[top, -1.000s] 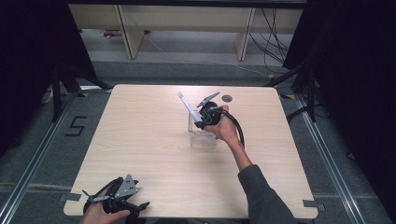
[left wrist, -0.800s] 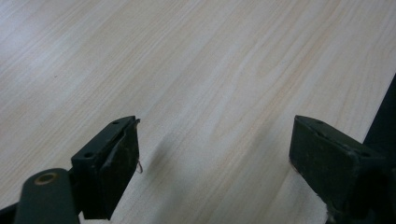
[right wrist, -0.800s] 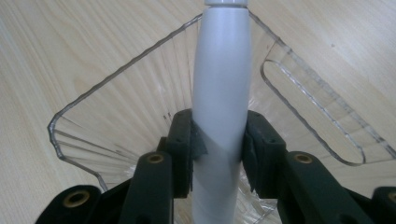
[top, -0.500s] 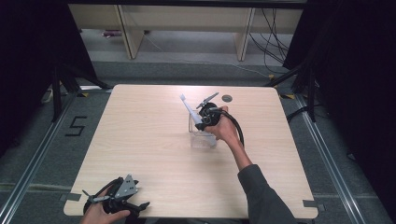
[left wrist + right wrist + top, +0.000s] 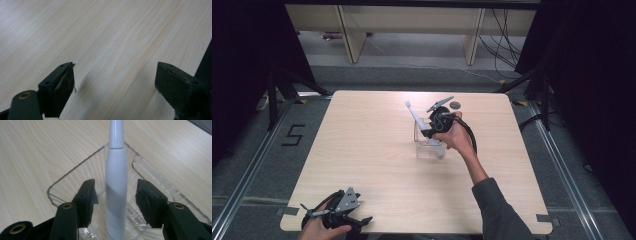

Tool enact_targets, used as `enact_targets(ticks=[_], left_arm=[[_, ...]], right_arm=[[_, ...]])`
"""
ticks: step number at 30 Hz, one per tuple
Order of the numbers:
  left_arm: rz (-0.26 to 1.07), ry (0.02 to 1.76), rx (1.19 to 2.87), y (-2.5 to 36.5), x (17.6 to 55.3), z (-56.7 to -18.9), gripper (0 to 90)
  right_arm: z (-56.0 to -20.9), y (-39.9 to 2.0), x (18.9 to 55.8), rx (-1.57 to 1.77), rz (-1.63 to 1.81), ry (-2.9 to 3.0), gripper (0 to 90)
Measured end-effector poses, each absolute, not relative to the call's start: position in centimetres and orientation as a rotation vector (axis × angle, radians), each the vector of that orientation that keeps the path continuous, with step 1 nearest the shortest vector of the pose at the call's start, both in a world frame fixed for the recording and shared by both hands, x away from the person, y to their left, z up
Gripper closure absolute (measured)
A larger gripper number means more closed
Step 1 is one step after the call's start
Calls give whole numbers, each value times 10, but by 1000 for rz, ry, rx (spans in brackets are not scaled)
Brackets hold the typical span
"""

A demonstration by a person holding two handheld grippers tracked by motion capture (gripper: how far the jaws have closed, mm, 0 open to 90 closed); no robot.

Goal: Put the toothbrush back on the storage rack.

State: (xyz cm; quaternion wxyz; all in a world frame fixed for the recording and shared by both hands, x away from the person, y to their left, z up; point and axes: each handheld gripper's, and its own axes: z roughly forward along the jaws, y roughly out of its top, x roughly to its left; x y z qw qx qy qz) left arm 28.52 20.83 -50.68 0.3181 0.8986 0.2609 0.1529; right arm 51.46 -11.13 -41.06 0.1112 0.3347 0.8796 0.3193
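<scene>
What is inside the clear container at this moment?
A white toothbrush-like handle stands tilted in the clear container, between the right gripper and its open jaws. Its lower end is blurred behind ribbed plastic; nothing else is visible inside.

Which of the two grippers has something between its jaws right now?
The right gripper: its open jaws straddle the white toothbrush standing in the clear holder. The left gripper frames bare table.
</scene>
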Motion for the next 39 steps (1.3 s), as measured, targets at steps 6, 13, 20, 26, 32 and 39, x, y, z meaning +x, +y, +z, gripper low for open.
enact_targets(ticks=[6,13,20,26,32,39], left_arm=[[402,686,2365,208,285,-507,155],[402,688,2363,208,285,-507,155],[403,688,2364,209,285,-507,155],[402,688,2364,208,285,-507,155],[396,701,2355,208,285,-507,155],[401,696,2354,208,285,-507,156]], right_arm=[[-407,-115,512,987,978,2561,446],[-398,-122,509,955,1026,2531,431],[-393,-129,506,966,1073,2503,416],[-387,-136,503,982,1101,2487,380],[-378,-144,494,977,1134,2467,369],[-371,-154,485,965,1148,2446,369]])
